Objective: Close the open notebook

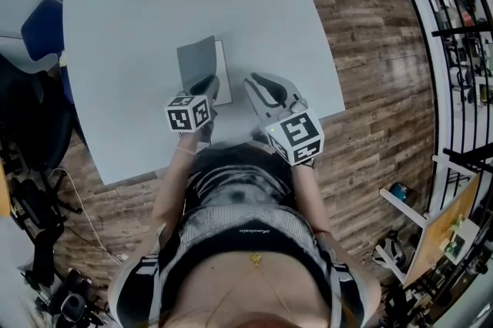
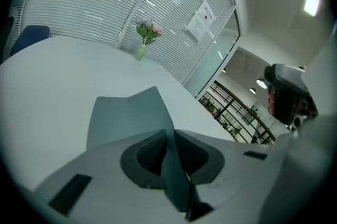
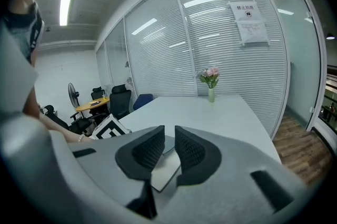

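The notebook [image 1: 222, 82] lies near the front edge of the pale grey table [image 1: 139, 3]. Its grey cover [image 1: 196, 61] stands raised off the white page. In the left gripper view the cover [image 2: 129, 112] runs edge-on between the jaws of my left gripper [image 2: 169, 136], which is shut on its near edge. In the head view the left gripper [image 1: 206, 85] sits at the notebook's near side. My right gripper [image 1: 259, 85] hovers just right of the notebook, jaws a little apart with nothing in them. Through that gap [image 3: 169, 133] I see the notebook [image 3: 167, 168] below.
A vase of flowers [image 2: 143, 41] stands at the table's far end, well beyond the notebook. A blue chair [image 1: 40, 28] is at the table's left side. Wooden floor [image 1: 370, 49] lies to the right, with glass partitions around the room.
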`<control>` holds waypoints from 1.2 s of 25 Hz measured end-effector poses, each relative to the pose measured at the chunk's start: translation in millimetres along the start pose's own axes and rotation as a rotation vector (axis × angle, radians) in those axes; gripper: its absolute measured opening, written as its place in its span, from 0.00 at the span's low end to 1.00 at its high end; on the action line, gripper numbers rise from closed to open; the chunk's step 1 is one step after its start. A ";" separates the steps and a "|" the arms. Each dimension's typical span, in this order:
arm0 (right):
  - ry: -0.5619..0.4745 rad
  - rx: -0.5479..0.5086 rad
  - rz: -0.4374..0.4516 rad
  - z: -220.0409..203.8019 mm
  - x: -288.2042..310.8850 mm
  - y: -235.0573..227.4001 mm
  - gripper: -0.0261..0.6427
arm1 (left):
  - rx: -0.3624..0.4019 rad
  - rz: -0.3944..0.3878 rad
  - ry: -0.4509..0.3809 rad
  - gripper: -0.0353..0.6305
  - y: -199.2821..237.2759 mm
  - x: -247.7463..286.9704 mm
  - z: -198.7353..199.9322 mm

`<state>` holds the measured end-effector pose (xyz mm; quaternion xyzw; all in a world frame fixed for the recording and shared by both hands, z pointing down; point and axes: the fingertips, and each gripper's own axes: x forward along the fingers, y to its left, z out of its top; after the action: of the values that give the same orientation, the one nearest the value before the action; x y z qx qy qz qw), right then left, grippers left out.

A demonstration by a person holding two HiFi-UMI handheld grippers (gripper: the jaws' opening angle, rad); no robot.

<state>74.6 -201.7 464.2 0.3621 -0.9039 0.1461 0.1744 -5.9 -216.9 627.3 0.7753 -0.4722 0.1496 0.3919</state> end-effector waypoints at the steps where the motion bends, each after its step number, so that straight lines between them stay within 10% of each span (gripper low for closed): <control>1: 0.000 0.001 -0.001 -0.2 0.0 -0.8 0.13 | 0.002 0.001 0.005 0.11 -0.2 1.3 -1.0; 30: 0.019 0.010 -0.019 -2.8 4.3 -5.6 0.13 | -0.011 -0.018 0.079 0.15 -1.4 26.3 -16.7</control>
<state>76.2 -207.0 469.3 0.3700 -0.8981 0.1523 0.1828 11.0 -220.2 653.3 0.7710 -0.4499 0.1741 0.4158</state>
